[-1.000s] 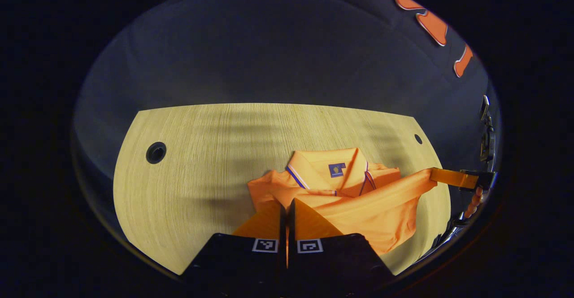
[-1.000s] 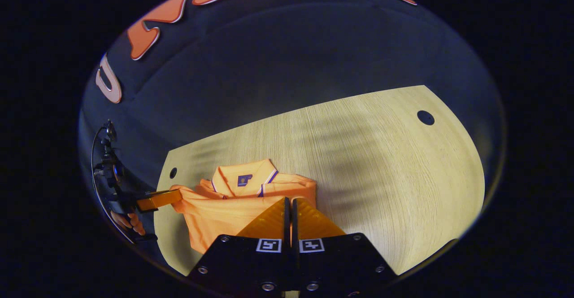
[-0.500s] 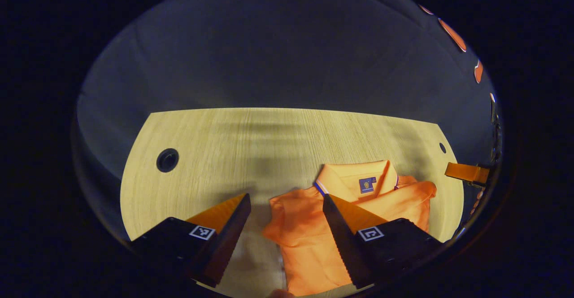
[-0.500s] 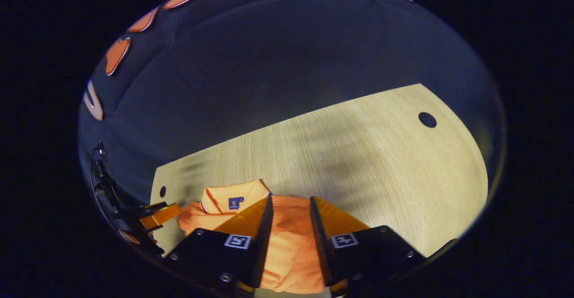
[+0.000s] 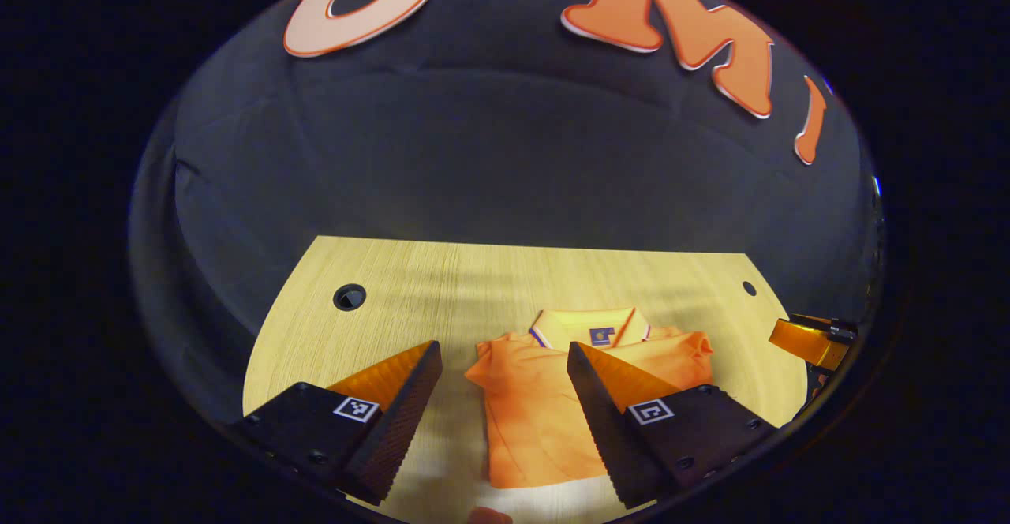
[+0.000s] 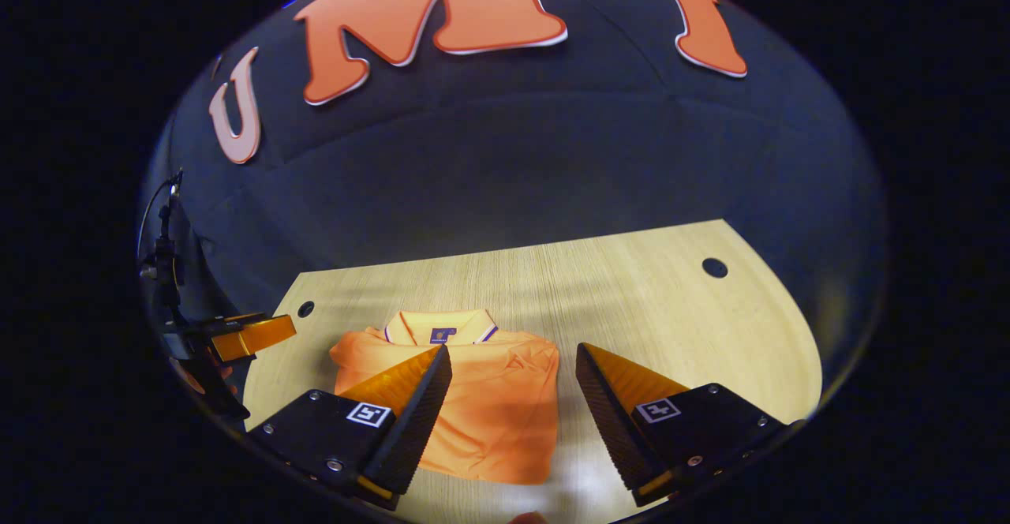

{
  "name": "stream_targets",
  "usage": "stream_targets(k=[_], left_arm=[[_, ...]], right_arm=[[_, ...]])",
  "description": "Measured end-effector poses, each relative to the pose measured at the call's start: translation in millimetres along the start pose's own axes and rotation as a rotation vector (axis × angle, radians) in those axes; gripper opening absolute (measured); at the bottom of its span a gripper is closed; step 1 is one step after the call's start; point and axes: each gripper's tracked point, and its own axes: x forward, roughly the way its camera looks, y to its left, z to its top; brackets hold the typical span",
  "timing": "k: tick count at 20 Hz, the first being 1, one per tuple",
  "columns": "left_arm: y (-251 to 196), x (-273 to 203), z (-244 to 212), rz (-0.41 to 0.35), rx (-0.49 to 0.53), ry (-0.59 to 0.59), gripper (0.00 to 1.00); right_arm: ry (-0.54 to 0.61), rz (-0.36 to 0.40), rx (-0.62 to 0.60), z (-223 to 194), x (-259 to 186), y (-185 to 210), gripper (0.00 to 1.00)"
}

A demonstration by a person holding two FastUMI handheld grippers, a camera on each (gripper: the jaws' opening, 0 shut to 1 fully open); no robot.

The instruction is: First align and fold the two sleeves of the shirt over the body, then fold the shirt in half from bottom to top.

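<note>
An orange polo shirt (image 5: 544,413) lies folded into a compact rectangle on the wooden table (image 5: 442,287), collar at the far end. In the left gripper view, my left gripper (image 5: 503,354) hangs open above the shirt's near left part, holding nothing. The right gripper's finger (image 5: 805,341) shows at the far right edge of that view. In the right gripper view the shirt (image 6: 493,406) lies flat with its collar (image 6: 442,325) away from me, and my right gripper (image 6: 513,358) stands open over its right half, empty. The left gripper (image 6: 248,337) and the hand holding it appear at the left.
The table has a round cable hole near each far corner (image 5: 349,297) (image 6: 715,267). Bare wood lies to the left of the shirt in the left gripper view and to its right (image 6: 694,334) in the right gripper view. The black booth wall stands behind the table.
Both grippers were shut on the shirt's hem a second ago; they let it go onto the body, opened wide and drew back and up. The shirt now lies folded in half.
</note>
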Motion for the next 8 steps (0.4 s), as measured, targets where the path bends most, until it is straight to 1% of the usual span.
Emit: stream_targets(k=[4,7,8], left_arm=[[-20.2,-58.6,-0.7,-0.007,0.021,-0.103,0.99],[-40.6,-103.9,-4.1,-0.031,0.023,-0.190,1.00],[-45.8,-119.8,-6.0,-0.039,0.020,-0.216,0.98]], right_arm=[[-0.102,-0.006,-0.039,8.7,-55.9,0.7,0.97],[-0.168,0.006,-0.050,7.8,-91.6,4.5,0.97],[-0.188,0.005,-0.052,6.3,-102.5,3.9,0.97]])
